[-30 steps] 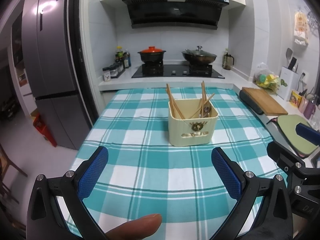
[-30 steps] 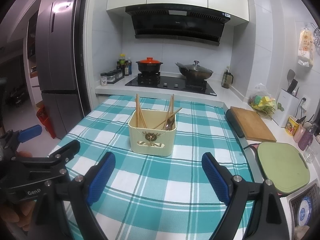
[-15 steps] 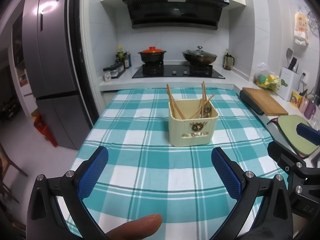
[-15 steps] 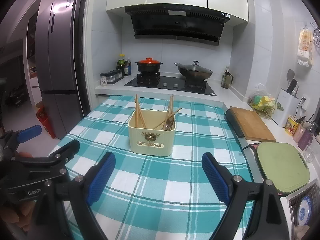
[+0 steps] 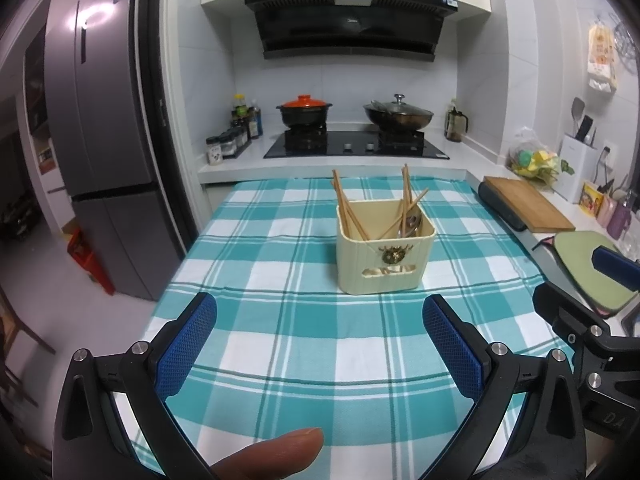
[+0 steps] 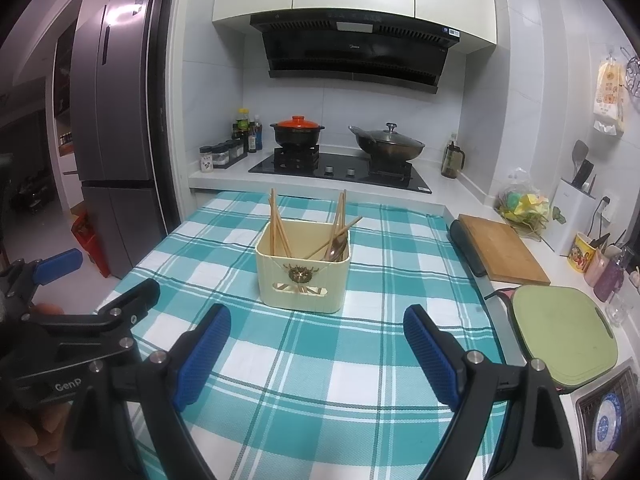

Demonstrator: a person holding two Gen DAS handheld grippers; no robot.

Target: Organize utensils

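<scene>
A cream utensil holder [image 5: 385, 254] stands on the teal checked tablecloth [image 5: 304, 344]; it also shows in the right wrist view [image 6: 303, 266]. Several wooden chopsticks [image 5: 347, 210] lean in its left and right sides, with metal spoons [image 5: 411, 222] at the right. My left gripper [image 5: 320, 342] is open and empty, hovering near the table's front, short of the holder. My right gripper [image 6: 316, 350] is open and empty, also in front of the holder. Each gripper shows at the edge of the other's view.
A hob with an orange-lidded pot [image 5: 305, 110] and a wok [image 5: 398, 114] is behind the table. A wooden board [image 6: 502, 248] and a green board [image 6: 562, 332] lie on the right counter. A fridge [image 5: 104, 160] stands at the left.
</scene>
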